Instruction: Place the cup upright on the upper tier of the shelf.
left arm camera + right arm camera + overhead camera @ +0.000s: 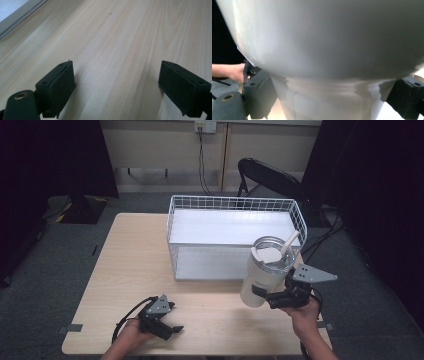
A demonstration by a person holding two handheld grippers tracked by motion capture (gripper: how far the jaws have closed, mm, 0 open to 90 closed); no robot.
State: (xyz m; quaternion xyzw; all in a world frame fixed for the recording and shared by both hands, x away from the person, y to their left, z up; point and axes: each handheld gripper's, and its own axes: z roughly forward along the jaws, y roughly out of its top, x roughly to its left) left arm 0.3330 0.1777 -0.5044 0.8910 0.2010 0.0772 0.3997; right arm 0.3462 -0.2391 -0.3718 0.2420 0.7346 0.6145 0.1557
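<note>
While grey carpet, a dark curtain and a folding chair (265,176) frame the scene, my pale wooden table (120,265) carries a white wire basket (235,236) at its far side. My right gripper (270,296) is clamped on the narrow base of a white tumbler (264,270) with lid and straw, held tilted above the table beside the basket. My right gripper view shows the jaws pinching that base. My left gripper (167,317) rests near the front edge, jaws spread over bare wood.
</note>
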